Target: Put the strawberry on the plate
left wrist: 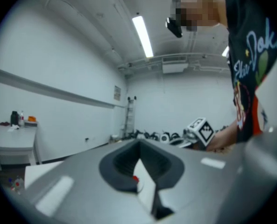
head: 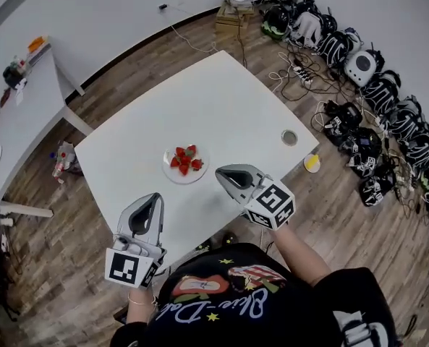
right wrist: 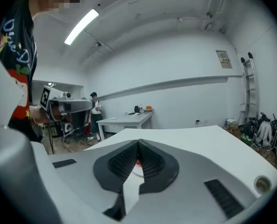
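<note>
Several red strawberries (head: 185,161) lie on a white plate (head: 200,176) near the front of the white table (head: 221,107). My left gripper (head: 156,196) is over the table's front edge, below and left of the plate, jaws together and empty. My right gripper (head: 220,172) hovers just right of the plate, also shut with nothing in it. In the left gripper view the left gripper (left wrist: 139,146) shows a bit of red strawberry (left wrist: 135,178) through the slit below its closed tips. The right gripper (right wrist: 138,143) likewise shows a strawberry (right wrist: 137,163) behind its meeting pads.
A small round cup (head: 289,137) stands near the table's right corner. A yellow object (head: 312,163) lies on the wooden floor beside it. Black and white gear (head: 377,92) and cables line the right wall. A second white table (head: 19,114) stands at left.
</note>
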Tool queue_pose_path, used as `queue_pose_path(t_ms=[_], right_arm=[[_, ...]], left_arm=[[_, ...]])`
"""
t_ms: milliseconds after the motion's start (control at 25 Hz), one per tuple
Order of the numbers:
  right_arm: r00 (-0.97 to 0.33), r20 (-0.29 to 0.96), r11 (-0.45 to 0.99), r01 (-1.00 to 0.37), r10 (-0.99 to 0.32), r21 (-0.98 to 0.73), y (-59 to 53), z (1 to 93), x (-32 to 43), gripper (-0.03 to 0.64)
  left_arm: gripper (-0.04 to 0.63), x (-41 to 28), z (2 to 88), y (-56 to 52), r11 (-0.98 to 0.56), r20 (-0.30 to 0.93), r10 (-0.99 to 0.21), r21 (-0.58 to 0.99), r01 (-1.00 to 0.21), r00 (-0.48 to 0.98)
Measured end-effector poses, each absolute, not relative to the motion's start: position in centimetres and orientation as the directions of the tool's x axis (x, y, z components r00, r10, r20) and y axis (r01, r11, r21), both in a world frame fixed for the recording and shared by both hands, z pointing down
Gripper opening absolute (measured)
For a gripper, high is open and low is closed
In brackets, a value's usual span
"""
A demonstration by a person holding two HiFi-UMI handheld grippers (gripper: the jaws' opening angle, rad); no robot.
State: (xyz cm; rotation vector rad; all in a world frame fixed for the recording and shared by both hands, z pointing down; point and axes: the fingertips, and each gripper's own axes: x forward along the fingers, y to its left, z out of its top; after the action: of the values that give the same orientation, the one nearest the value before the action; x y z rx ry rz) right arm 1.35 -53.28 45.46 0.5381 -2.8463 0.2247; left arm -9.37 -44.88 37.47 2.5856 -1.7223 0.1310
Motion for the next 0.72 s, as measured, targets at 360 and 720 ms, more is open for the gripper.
queue_pose_path(t_ms=[360,720], right_arm=[[-0.887,0.164,0.878,-0.454,-0.431,-0.148,-51.6,42.2,4.9,0.015],[-0.876,0.194,0.874,-0.469,-0.442,-0.126,-52.2,42.7,5.5,0.015]], left_arm=[[-0.003,-5.7,36.8,-46.5,-0.478,0.068,-0.877,-0.027,-0.878,0.475],[-0.003,-5.3,37.4,-46.3,-0.48,0.08,-0.875,-0.031,-0.877,0.477]])
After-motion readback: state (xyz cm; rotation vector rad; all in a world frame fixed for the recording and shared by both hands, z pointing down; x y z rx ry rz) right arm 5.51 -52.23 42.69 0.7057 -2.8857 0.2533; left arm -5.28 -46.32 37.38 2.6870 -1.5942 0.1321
